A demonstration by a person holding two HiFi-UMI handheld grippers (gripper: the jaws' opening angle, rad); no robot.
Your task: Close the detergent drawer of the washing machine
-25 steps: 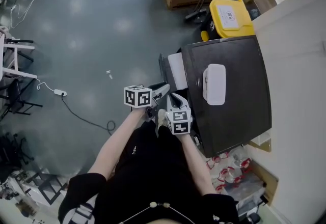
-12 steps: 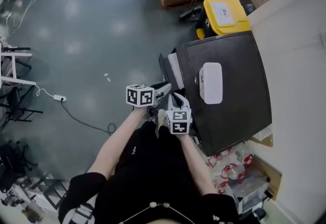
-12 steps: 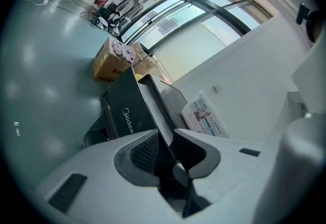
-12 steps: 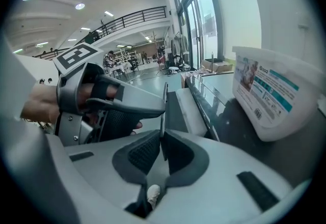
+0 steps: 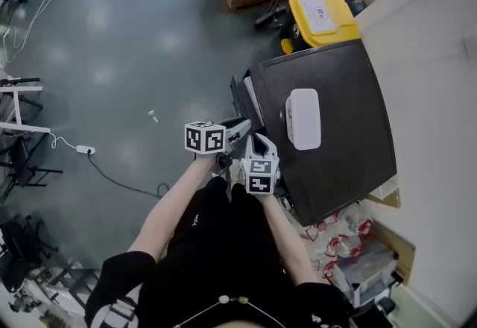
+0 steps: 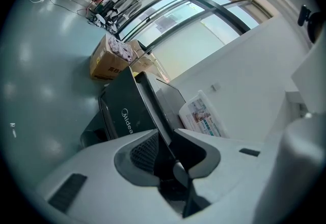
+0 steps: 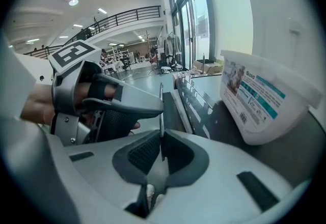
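Both grippers on open detergent drawer [image 5: 252, 99], not yet pushed in.

Sticks out of washing machine [image 5: 335, 133] at far end of its front edge, slide axis square to that edge. L gripper [image 6: 170, 139] clamped on dark front panel [image 6: 150, 103]. R gripper [image 7: 162, 136] pinched nearly closed on panel's thin near edge, closer to machine. Likely needs straight push of panel back toward front edge.

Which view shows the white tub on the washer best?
Right gripper view: the white tub is close and large, with its printed label facing the camera. Head view shows the tub only from above, a plain white top on the washer. Left gripper view shows the tub small and distant, its label tiny.
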